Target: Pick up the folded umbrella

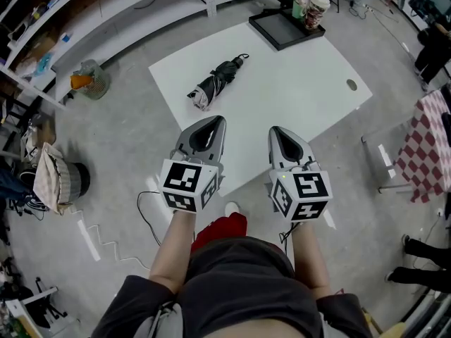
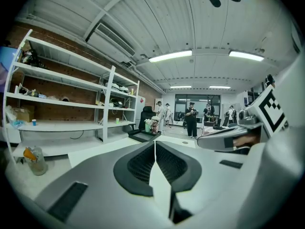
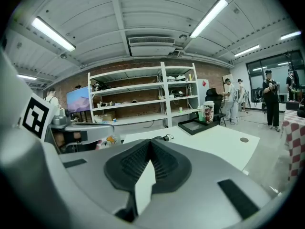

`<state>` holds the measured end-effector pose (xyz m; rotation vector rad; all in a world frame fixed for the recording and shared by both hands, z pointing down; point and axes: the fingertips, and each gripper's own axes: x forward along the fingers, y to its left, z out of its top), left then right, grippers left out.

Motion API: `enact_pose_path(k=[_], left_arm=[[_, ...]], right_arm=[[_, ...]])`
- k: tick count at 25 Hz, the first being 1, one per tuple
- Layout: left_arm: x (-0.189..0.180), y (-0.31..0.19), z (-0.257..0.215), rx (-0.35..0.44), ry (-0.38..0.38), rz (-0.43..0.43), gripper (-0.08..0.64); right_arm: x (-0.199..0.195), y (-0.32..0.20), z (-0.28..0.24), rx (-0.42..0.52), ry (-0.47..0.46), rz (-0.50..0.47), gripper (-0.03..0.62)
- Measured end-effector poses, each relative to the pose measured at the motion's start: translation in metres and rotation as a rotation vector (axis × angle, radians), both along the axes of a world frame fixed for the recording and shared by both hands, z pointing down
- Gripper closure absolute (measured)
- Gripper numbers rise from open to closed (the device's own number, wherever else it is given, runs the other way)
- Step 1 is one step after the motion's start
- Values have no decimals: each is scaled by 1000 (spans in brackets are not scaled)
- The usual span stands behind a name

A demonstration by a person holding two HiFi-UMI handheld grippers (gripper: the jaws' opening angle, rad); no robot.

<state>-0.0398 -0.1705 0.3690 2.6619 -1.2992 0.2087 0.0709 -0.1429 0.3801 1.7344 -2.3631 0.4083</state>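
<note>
Closest beneath the head camera are my two forearms, and at their ends the left gripper [image 1: 214, 121] and the right gripper [image 1: 276, 131], side by side and level with each other, their tips just over the near edge of the white table [image 1: 303, 94]. Both pairs of jaws are pressed together with nothing between them; each gripper's own view shows the ribbed pads meeting in a single seam, for the left [image 2: 155, 143] and for the right [image 3: 150, 142] alike. The folded umbrella [image 1: 215, 82] lies on the table ahead of me and a little to the left, set diagonally, its bunched light-and-dark end towards me and its thin looped end pointing away towards the far corner, where a black tray [image 1: 280, 31] holds some cups. It is well apart from both grippers, though nearer the left one, and nothing touches it. I judge that I am in the approach – the reach is not made and the grasp has not begun. What comes next, as I read it, is to open one pair of jaws, most likely the left, bring it forward over the tabletop and turn it so that the pads straddle the umbrella across its narrow body rather than along it. The loose fabric may squash or slip, so I would aim for the firmer middle of the bundle – then close and lift.
</note>
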Motion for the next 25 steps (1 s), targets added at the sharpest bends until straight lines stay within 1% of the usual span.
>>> enact_pose_path(k=[13, 22, 25], left_arm=[[-12, -45, 9, -23, -31, -13, 543], [-19, -67, 13, -34, -71, -16, 537], [-21, -76, 21, -47, -86, -21, 518]], right_arm=[[-15, -46, 2, -8, 17, -36, 574], [-22, -57, -6, 10, 23, -49, 574], [-21, -59, -8, 15, 19, -50, 574]])
